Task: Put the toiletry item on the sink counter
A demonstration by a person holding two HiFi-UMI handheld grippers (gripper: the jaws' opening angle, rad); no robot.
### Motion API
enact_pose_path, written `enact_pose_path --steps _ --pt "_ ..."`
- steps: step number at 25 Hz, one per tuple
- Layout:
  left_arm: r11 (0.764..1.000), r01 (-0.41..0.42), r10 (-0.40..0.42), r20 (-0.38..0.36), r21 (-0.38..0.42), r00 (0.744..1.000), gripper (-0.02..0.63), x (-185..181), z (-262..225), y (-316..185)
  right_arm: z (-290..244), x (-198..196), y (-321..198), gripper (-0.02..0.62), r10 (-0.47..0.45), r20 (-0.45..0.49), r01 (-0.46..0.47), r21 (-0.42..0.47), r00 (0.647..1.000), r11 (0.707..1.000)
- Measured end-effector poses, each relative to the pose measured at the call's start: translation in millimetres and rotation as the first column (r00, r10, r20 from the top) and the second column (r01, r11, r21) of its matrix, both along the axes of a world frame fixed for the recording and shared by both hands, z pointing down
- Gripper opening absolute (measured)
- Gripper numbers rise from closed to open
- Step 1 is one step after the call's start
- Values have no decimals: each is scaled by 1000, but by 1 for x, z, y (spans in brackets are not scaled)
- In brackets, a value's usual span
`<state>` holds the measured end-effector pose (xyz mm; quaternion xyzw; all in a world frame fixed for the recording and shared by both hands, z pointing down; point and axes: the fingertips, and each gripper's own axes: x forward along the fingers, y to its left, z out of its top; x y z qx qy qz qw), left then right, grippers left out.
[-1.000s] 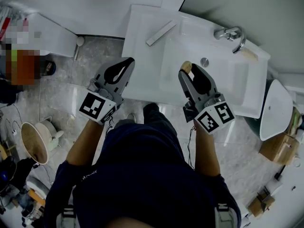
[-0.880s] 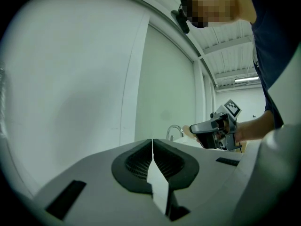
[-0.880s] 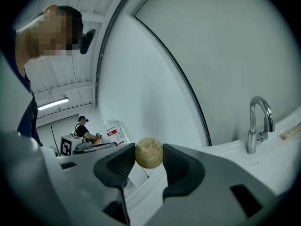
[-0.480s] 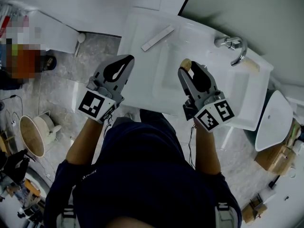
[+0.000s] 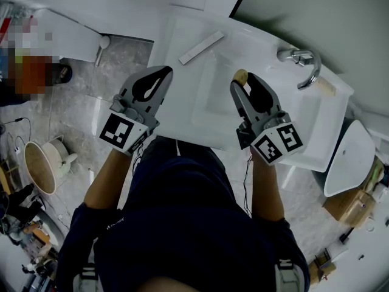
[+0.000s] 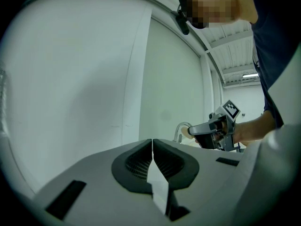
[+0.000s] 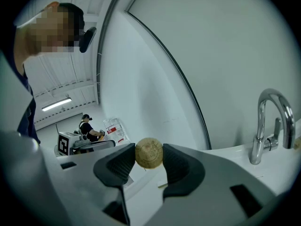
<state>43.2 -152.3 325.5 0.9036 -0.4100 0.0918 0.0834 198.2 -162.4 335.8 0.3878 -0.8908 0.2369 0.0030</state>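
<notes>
Right gripper (image 5: 243,81) clamped on round item (image 7: 149,153), pinched at jaw tips, likely so it drops clean on release. Counter (image 5: 175,44) below, ahead of tips. Left gripper (image 6: 153,144) jaws together, empty, spare alongside.

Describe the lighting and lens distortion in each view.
Head view: dim, flat light; the sink counter edges bow. Left gripper view: fisheye, black corners, wall seams curve. Right gripper view: same fisheye vignette; tan toiletry item and faucet look sharp.

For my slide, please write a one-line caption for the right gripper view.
The right gripper holds a round tan toiletry item between its jaws, with the chrome faucet at the right.
</notes>
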Motion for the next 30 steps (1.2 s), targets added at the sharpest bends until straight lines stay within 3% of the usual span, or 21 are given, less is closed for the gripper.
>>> enact_pose_path --steps 13,30 --pt "1000 -3 3 -17 -28 1000 35 -22 20 -24 23 -27 -30 190 8 -31 -9 -24 999 1000" --pt "994 -72 68 -52 -82 996 35 -82 59 -81 70 -81 -88 190 94 -134 -107 -92 986 990"
